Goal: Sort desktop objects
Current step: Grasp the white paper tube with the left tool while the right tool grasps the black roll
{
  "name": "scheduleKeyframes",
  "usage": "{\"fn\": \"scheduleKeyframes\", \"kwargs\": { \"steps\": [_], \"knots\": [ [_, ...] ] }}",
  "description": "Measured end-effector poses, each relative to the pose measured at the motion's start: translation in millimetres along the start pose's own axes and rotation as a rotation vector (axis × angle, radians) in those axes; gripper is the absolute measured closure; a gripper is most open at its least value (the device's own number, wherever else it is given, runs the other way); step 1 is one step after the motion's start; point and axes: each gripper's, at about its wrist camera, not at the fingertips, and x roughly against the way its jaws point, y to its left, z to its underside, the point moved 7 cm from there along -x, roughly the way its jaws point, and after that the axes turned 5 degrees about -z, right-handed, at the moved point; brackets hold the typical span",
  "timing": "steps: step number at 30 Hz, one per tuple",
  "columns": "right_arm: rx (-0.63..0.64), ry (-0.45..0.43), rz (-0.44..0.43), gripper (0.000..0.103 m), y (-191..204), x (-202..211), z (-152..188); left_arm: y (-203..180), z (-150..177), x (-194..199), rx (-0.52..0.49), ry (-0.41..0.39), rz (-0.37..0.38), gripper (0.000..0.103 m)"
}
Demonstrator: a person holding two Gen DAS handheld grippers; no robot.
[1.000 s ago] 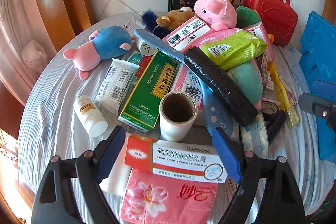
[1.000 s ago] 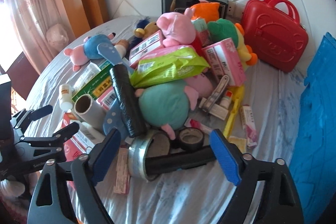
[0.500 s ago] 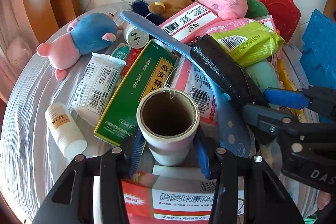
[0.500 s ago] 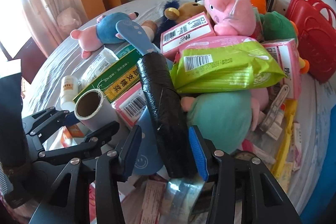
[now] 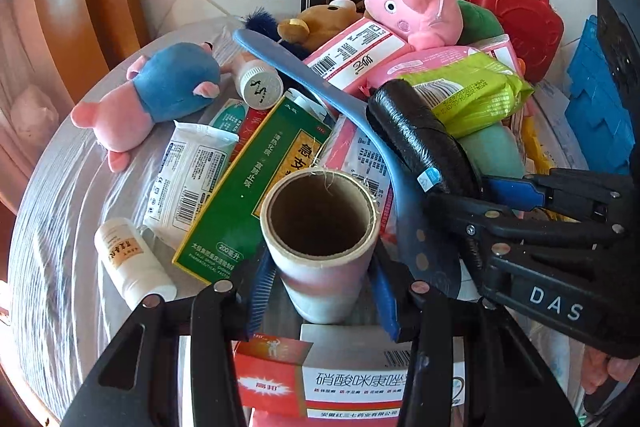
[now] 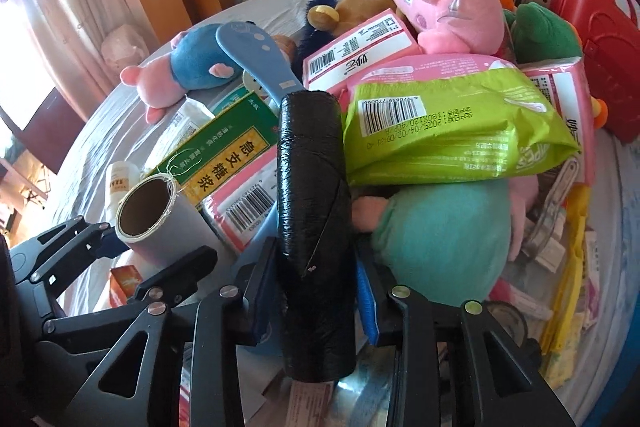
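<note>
Both grippers have dropped into the pile since the earlier frames, and their jaws have just been closing. Low in the left wrist view, the left gripper (image 5: 320, 287) now has its blue pads against the sides of the cardboard-core roll (image 5: 320, 235), which stands nearly upright with its open end toward the camera. At the bottom centre of the right wrist view, the right gripper (image 6: 318, 287) clamps the near end of the black bag roll (image 6: 312, 227). That roll's long axis runs straight away from the fingers, up the frame, across the blue shoehorn (image 6: 256, 61) and against the green wipes pack (image 6: 452, 131). Any lift probably has to draw the black roll back along that axis to clear the pack.
</note>
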Motion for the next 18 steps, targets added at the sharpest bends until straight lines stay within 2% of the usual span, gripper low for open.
{"fn": "scheduleKeyframes", "kwargs": {
  "steps": [10,18],
  "knots": [
    [0.011,-0.137,0.004,0.069,2.9,71.7,-17.1,-4.0,-33.3,66.8,0.017,-0.125,-0.021,0.059],
    [0.035,-0.267,0.054,0.072,-3.4,150.2,-33.2,-32.7,-63.9,124.4,-0.019,-0.235,-0.016,0.059]
  ]
}}
